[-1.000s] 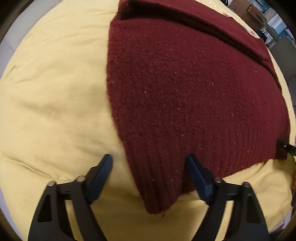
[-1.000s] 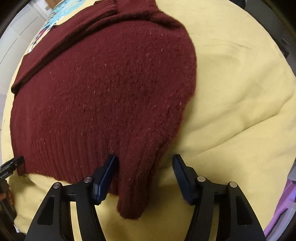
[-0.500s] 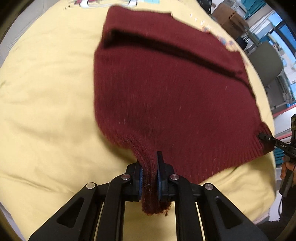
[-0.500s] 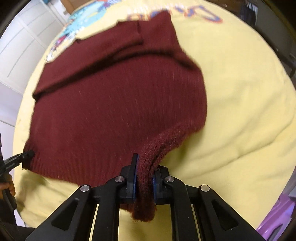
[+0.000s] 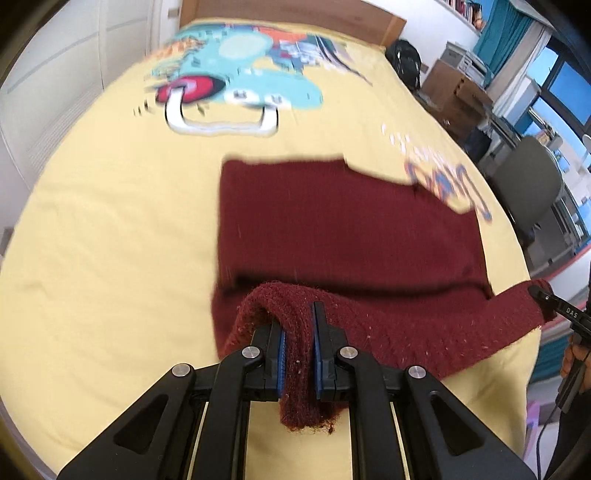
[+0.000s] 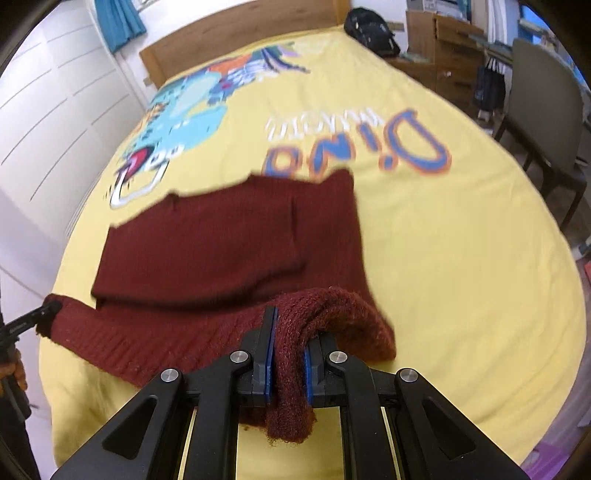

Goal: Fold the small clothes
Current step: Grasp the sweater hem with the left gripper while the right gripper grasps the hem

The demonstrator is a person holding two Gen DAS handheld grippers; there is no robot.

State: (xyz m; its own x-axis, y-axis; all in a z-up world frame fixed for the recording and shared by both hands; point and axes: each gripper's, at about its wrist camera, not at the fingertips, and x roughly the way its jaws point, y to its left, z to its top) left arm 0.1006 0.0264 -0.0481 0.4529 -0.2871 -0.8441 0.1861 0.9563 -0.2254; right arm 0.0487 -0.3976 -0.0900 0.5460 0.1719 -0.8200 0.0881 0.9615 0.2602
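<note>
A dark red knitted sweater [image 5: 343, 229] lies spread on a bed covered by a yellow bedspread [image 5: 92, 258] printed with a blue cartoon dinosaur [image 6: 184, 107] and orange-and-blue lettering [image 6: 354, 151]. The sweater's ribbed hem is lifted off the bed at both near corners, and the rest of the garment rests flat, its far part blurred.

The left gripper [image 5: 298, 350] has its jaws closed tight on one hem corner; the thick knit bunches over the blue pads [image 5: 281, 350] and a short tail hangs below them. The right gripper [image 6: 287, 358] has its jaws clamped the same way on the other hem corner, the fabric humped up over the pads and drooping underneath. Between the two, the hem stretches in a raised band above the bedspread.

Beyond the bed stand a wooden headboard [image 6: 240, 40], white wardrobe doors [image 6: 55, 122], a grey chair [image 6: 543, 122] and a black backpack [image 6: 369, 29].
</note>
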